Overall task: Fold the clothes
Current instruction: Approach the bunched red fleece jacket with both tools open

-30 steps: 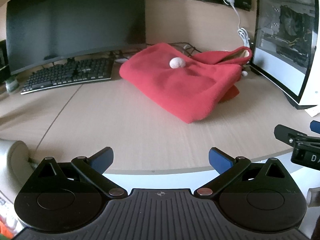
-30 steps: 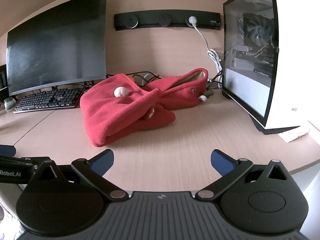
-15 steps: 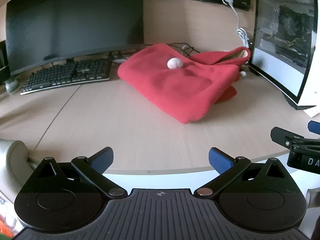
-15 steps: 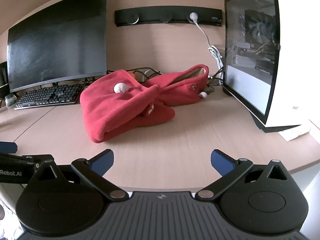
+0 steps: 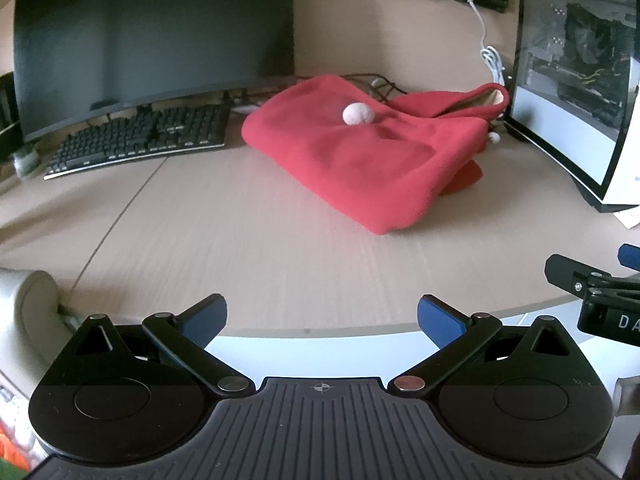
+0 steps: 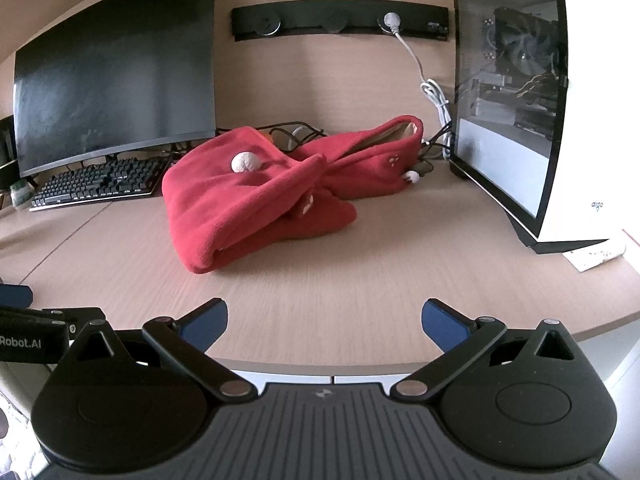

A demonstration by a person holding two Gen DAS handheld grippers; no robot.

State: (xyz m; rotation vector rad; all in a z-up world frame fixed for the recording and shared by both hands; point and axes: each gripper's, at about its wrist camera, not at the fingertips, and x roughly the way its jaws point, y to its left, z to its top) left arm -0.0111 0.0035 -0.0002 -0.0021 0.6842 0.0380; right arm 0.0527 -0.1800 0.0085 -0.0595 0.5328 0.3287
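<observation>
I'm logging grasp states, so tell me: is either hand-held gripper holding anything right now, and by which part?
Nothing is held. The left hand-held gripper and right hand-held gripper are both open, short of the red garment lying on the desk.

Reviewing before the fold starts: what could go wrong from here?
1. The red garment lies bunched, layers overlapping; a pinch may catch several layers.
2. Its far end sits against cables beside the PC case; pulling could snag them.
3. Both the left gripper and right gripper are open, holding nothing, near the desk edge.

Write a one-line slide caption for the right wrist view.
Open right tongs hover at the desk edge, facing a bunched red garment.
</observation>
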